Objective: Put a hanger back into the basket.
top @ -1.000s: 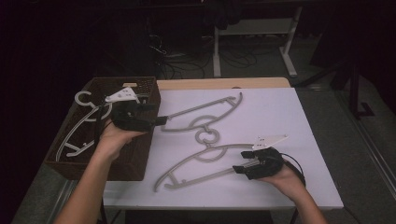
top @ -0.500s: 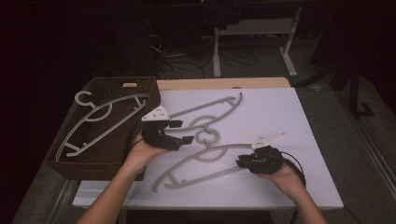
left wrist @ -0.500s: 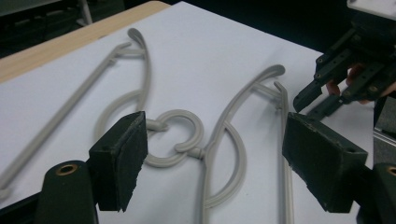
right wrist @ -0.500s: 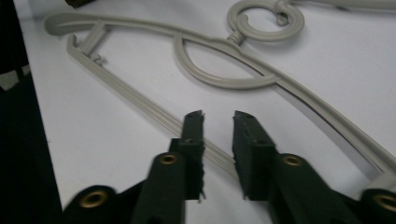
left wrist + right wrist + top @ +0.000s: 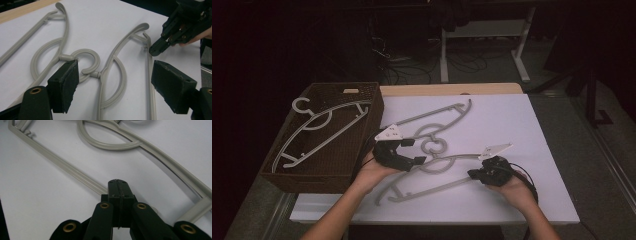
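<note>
High view shows the left gripper [image 5: 408,152] with its jaws spread wide, poised over the white board [image 5: 512,125] at the spot where two grey hangers hook into each other. Directly ahead of its pads, in the left gripper view, the near hanger [image 5: 117,75] lies flat with its neck between the jaws, so the spread looks chosen to straddle that neck before closing. Just beyond, the far hanger [image 5: 47,55] has its hook curled into the near one's hook, which is probably why two hands are needed to part them. Farther out to that gripper's right, the right gripper [image 5: 477,174] has its jaws pressed together at the near hanger's straight lower bar [image 5: 62,167]; whether the bar is actually pinched or merely pinned under the tips is hard to tell, since the tips cover it. To the left gripper's left, a brown wicker basket [image 5: 362,130] already carries one hanger [image 5: 312,127] across it, a likely destination for the others.
</note>
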A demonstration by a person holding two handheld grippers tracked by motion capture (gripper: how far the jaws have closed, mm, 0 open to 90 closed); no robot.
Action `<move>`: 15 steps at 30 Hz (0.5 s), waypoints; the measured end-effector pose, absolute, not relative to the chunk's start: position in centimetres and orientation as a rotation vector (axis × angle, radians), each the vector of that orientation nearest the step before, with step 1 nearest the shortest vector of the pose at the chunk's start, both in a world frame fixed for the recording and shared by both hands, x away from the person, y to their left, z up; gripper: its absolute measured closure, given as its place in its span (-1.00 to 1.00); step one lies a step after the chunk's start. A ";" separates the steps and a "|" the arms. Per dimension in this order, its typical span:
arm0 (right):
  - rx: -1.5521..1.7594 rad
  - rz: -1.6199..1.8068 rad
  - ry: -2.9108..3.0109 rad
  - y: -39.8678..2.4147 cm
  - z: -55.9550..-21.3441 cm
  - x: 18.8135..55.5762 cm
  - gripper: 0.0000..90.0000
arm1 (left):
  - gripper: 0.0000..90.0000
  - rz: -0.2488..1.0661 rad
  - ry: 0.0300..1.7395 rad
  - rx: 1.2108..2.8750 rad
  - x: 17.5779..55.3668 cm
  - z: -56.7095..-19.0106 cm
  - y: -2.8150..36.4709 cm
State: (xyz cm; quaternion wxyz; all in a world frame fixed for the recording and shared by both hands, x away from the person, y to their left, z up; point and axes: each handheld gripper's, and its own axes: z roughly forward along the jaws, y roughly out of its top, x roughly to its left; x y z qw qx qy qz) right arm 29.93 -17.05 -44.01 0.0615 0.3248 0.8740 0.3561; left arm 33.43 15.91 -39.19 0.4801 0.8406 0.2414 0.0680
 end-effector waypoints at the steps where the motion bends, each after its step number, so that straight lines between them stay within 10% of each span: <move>1: 0.987 1.067 2.644 -17.0 -44.1 30.0 0.98 | -0.51 0.160 0.590 2.051 33.4 -39.4 15.9; 15: 0.983 0.982 2.674 -16.6 -44.8 30.1 0.98 | -0.52 0.143 0.603 2.101 34.0 -41.5 15.9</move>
